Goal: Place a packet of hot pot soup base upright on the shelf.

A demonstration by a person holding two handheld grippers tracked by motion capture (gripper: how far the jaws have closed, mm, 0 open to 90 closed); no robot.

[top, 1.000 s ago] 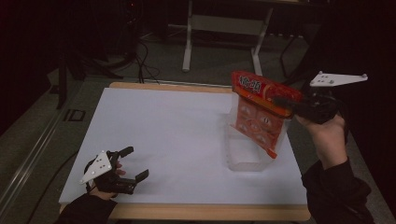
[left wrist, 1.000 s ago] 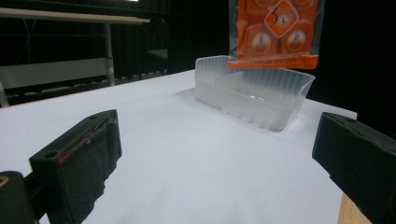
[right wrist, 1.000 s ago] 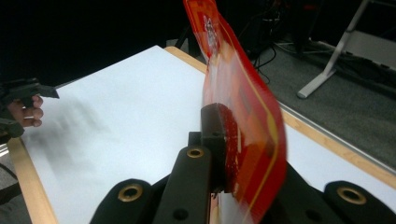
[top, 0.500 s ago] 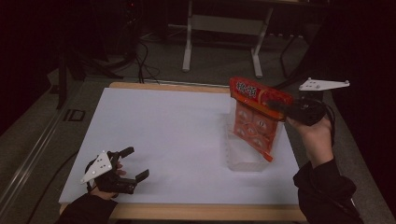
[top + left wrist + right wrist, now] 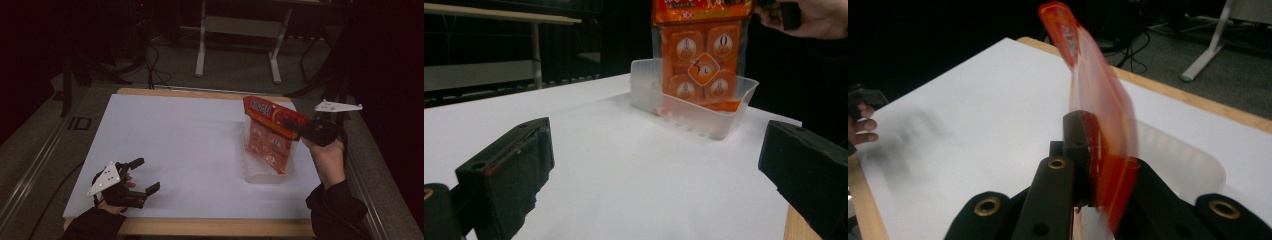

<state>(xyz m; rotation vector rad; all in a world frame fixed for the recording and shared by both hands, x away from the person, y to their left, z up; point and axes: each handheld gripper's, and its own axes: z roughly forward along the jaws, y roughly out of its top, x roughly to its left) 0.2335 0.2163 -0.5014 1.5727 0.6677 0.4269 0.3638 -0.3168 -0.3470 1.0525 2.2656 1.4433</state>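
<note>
An orange snack packet (image 5: 268,132) hangs upright with its lower end inside a clear plastic tub (image 5: 267,170) at the table's right side. My right gripper (image 5: 296,128) is shut on the packet's top edge. The right gripper view has the packet (image 5: 1098,105) edge-on between the closed jaws, over the tub (image 5: 1178,167). My left gripper (image 5: 142,175) rests open on the table's front left corner, holding nothing. From the left gripper view, the packet (image 5: 701,60) stands in the tub (image 5: 694,107) beyond the wide-apart jaws.
A white sheet (image 5: 190,145) covers the wooden table (image 5: 210,227). Behind the table a desk frame (image 5: 237,30) and cables (image 5: 150,60) stand on the dark floor. A hand (image 5: 860,125) shows at the left edge of the right gripper view.
My right gripper has carried the packet down and slightly left, lowering its bottom end into the tub. The left gripper has stayed in place.
</note>
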